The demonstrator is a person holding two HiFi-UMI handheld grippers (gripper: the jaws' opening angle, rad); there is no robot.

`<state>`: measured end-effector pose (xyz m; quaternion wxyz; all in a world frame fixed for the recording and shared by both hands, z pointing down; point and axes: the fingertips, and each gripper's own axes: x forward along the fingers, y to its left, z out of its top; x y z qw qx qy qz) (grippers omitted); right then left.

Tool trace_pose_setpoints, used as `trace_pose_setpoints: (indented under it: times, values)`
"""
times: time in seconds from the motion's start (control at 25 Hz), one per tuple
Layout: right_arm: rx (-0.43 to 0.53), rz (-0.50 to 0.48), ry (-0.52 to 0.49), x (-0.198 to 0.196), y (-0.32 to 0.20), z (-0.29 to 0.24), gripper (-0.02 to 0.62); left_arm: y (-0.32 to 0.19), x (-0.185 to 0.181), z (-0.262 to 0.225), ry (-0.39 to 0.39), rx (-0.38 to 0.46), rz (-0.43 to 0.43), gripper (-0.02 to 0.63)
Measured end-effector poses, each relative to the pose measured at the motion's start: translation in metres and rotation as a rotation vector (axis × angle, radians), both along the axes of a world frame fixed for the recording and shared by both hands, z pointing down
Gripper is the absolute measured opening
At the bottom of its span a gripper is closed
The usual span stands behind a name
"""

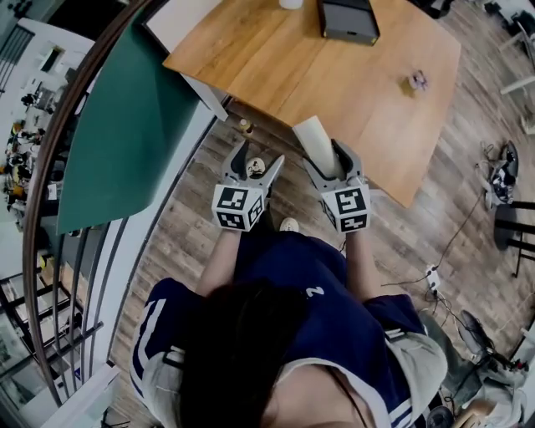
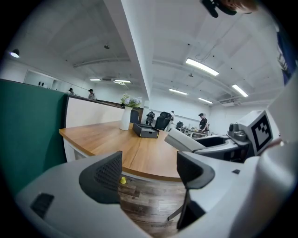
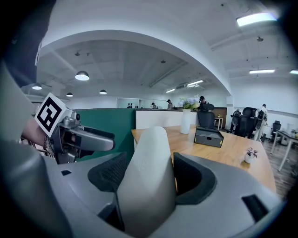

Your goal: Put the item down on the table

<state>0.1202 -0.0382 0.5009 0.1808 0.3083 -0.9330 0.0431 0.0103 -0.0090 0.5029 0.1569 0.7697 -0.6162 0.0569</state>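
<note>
Pale item (image 3: 148,153) clamped between right gripper (image 1: 325,160) jaws, near table (image 1: 359,92) edge.

The right claw (image 3: 151,175) grips a pale grey item (image 3: 149,148), with both pads (image 3: 109,174) pressed on its sides. The left claw (image 3: 91,138) stands to the left. Beyond lies the bench (image 3: 233,151), bearing a black box (image 3: 208,136) and a white vase (image 3: 186,122). A green partition (image 3: 104,123) stands far left.

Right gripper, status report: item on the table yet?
Right gripper shut on pale tube, not yet down. Left gripper open, empty. Black box farther back on table.
</note>
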Motion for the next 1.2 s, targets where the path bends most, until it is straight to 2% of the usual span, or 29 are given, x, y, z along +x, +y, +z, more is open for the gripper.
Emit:
trace_pose_setpoints:
  times: [0.32, 0.64, 0.84, 1.2]
  values:
    - [-0.013, 0.044, 0.020, -0.029, -0.065, 0.001, 0.322, -0.077, -0.038, -0.002, 0.007, -0.002, 0.028, 0.353]
    - [-0.024, 0.107, 0.018, -0.090, -0.139, -0.009, 0.322, -0.161, -0.093, -0.013, -0.003, -0.011, 0.123, 0.353]
    - [-0.029, 0.158, 0.028, -0.115, -0.179, -0.009, 0.323, -0.209, -0.119, -0.014, -0.007, -0.014, 0.175, 0.353]
    - [-0.028, 0.212, 0.052, -0.149, -0.219, -0.003, 0.324, -0.256, -0.157, -0.004, 0.013, -0.019, 0.218, 0.353]
